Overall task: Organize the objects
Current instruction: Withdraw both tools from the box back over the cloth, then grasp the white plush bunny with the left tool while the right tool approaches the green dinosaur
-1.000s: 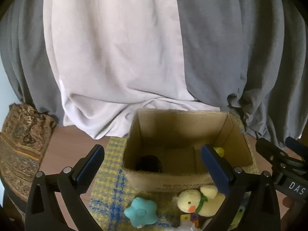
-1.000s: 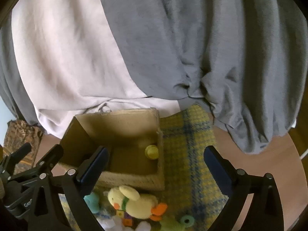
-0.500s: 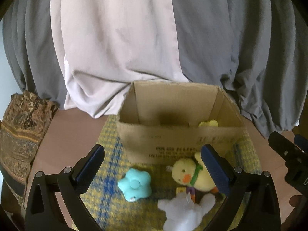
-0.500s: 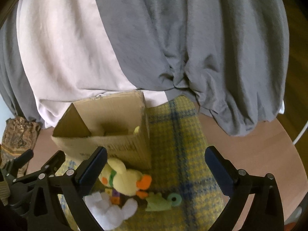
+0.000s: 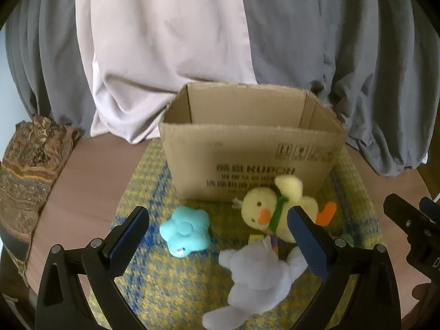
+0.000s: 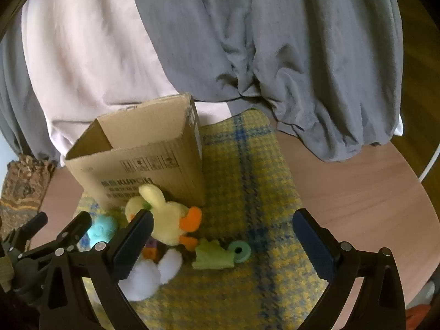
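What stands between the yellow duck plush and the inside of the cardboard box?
The box's near wall: the duck lies against its foot on the mat, so it must go up over the rim. Nothing visible blocks the open top.

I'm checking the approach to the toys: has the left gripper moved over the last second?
Yes. The left gripper has dropped and pulled back from the cardboard box: its inside is now hidden, only the printed front shows.

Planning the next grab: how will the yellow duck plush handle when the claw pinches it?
The yellow duck plush looks soft and stuffed, so it will probably squash and feel light. Its wing and orange feet may flop. Lying on the checked cloth, it seems unlikely to roll.
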`<state>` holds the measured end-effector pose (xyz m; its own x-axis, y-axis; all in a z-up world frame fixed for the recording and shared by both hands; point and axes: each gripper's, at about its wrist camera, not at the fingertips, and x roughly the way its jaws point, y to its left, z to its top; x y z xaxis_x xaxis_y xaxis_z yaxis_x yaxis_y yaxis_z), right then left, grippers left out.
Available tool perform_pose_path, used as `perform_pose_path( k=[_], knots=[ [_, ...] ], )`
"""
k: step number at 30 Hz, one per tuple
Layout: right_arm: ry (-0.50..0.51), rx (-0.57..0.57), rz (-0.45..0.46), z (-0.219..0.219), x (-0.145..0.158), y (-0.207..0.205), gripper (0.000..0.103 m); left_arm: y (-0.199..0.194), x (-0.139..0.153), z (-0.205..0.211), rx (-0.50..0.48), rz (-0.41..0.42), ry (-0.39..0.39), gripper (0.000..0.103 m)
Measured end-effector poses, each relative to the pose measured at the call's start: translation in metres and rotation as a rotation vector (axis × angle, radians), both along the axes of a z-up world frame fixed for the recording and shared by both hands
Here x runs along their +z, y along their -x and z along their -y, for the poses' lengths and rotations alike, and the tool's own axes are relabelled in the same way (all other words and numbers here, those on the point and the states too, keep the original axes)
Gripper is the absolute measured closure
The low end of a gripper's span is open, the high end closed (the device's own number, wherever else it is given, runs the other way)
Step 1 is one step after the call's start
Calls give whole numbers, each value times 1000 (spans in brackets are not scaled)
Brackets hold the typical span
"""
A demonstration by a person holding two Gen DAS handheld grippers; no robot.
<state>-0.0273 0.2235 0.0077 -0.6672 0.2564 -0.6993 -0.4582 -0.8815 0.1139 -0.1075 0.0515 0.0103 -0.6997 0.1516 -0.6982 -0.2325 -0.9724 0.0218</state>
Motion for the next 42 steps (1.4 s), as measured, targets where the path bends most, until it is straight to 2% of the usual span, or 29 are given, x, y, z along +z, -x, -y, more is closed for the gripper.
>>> perform_pose_path(
  k=[11, 23, 36, 40, 42],
  knots=[
    [4, -10, 35, -2, -19, -12, 1, -10, -23, -3, -9, 23, 12, 1],
    [36, -51, 82, -17, -48, -23, 1, -15, -56, -16, -35, 86, 18, 1],
    [55, -61, 113, -21, -66, -23, 1, -3, -80, -18, -11, 122, 1, 2],
    [68, -62, 124, -23, -71, -23, 1, 3, -87, -17, -1, 140, -18, 10],
    [69, -63, 127, -25, -73, -22, 1, 5, -91, -19, -5, 156, -25, 21]
  ],
)
